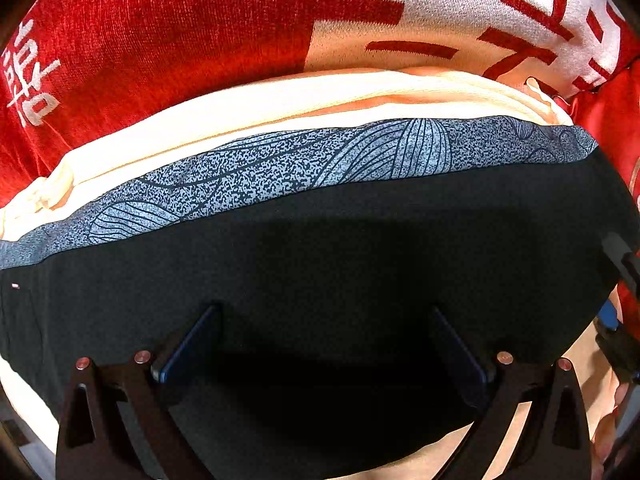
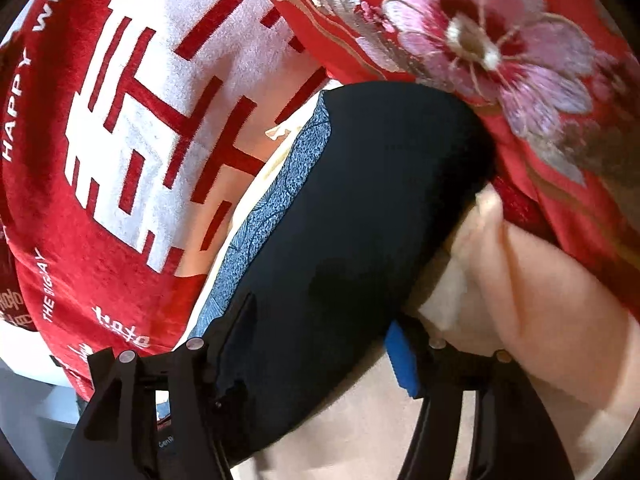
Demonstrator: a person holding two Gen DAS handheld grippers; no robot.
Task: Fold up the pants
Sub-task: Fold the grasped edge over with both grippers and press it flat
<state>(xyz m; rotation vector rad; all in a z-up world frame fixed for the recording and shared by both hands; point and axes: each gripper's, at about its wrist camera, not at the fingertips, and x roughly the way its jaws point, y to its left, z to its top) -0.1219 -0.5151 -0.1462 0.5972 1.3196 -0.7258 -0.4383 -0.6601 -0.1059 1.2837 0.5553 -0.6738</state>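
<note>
Both tongs (image 1: 324, 344) (image 2: 316, 356) spread, seemingly above pants (image 1: 320, 248).

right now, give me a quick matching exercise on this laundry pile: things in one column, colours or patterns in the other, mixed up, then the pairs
Things:
1. pants
2. waistband
3. blanket
4. garment under the pants

Colours or patterns:
A. cream
B. red with white characters
C. plain black
D. speckled blue-grey with line drawings

Pairs: 1-C, 2-D, 3-B, 4-A
</note>
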